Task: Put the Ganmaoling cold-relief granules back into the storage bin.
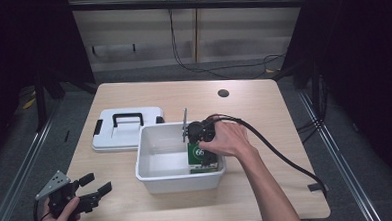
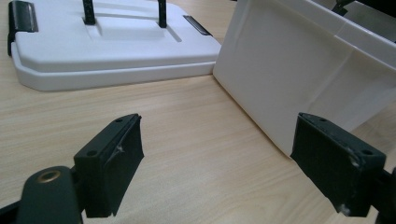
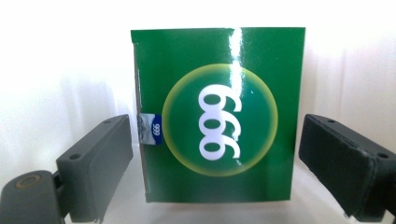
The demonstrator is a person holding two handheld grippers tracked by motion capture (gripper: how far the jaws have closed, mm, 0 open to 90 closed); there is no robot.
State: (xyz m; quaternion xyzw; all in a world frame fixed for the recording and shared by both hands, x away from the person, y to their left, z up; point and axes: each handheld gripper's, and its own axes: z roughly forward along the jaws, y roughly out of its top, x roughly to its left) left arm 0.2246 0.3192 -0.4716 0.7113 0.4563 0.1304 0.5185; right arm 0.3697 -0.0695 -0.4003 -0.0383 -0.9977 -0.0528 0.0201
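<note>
Glossy green box (image 3: 217,114) between open claw (image 3: 215,158)

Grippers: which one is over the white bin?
The right gripper: it reaches into the white bin, open jaws flanking the green 999 box. The left gripper is open above bare table, beside the bin.

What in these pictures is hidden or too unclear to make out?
- High view: most of the green box, covered by the hand and right gripper.
- Right gripper view: the tiny print on the box's blue label, too small.
- Left gripper view: the lid's handle, cut off by the top edge.
</note>
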